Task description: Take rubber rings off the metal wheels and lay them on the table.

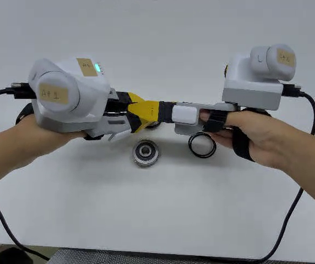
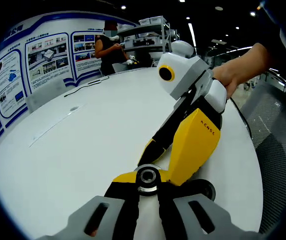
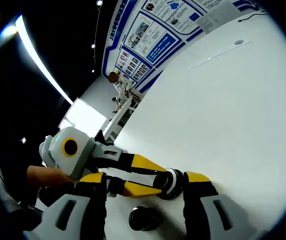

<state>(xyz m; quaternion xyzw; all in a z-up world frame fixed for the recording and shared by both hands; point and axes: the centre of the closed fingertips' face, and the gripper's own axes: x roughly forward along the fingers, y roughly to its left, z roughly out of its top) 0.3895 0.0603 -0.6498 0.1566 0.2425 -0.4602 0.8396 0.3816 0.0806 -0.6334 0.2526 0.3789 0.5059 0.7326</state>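
My left gripper [image 1: 149, 118] [image 2: 148, 187] is shut on a small metal wheel [image 2: 148, 178] [image 3: 170, 182] with a black rubber ring around it, held above the table. My right gripper [image 1: 156, 113] [image 3: 147, 176] meets it head-on, jaws open and straddling the wheel and the left fingertips, and the wheel rests against one of its jaws. A second wheel [image 1: 146, 152] [image 2: 203, 189] [image 3: 143, 218], its rubber ring still on it, lies flat on the table just below. One loose black rubber ring [image 1: 202, 145] lies to its right, under the right hand.
The white table [image 1: 157, 49] stretches wide and bare behind the grippers. Black cables [image 1: 289, 220] trail from both grippers toward the front edge. A person [image 2: 110, 47] stands at the table's far end.
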